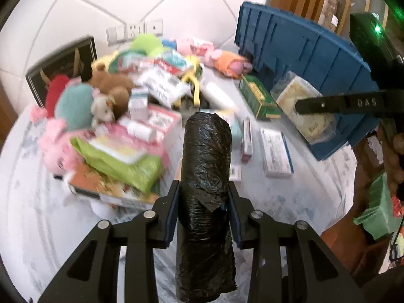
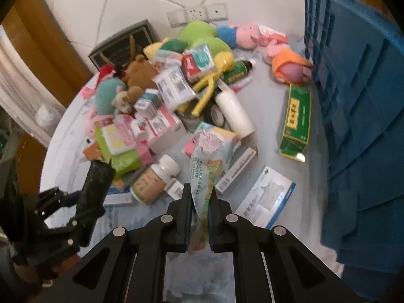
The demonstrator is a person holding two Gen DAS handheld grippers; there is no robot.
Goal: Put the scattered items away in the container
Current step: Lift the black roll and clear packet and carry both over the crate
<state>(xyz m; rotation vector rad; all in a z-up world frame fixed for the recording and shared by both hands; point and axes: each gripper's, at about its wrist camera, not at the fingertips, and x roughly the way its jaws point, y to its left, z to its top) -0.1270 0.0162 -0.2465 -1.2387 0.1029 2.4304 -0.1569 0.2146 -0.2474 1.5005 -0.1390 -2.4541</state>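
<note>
My left gripper [image 1: 204, 197] is shut on a roll of black bin bags [image 1: 205, 176] and holds it above the table; the roll also shows in the right wrist view [image 2: 97, 184]. My right gripper [image 2: 200, 198] is shut on a clear plastic food packet [image 2: 203, 159], which also shows in the left wrist view [image 1: 303, 106] in front of the blue crate [image 1: 315, 50]. The blue crate [image 2: 358, 101] stands at the table's right side. A heap of plush toys [image 2: 202, 38], medicine boxes [image 2: 174, 85] and bottles [image 2: 234, 111] lies on the round table.
A green box [image 2: 295, 123] lies beside the crate. A white-blue box [image 2: 265, 199] and a pill bottle [image 2: 154, 179] lie near the front. A dark framed plaque [image 2: 121, 48] leans on the tiled wall. A green basket [image 1: 378, 209] sits off the table's right.
</note>
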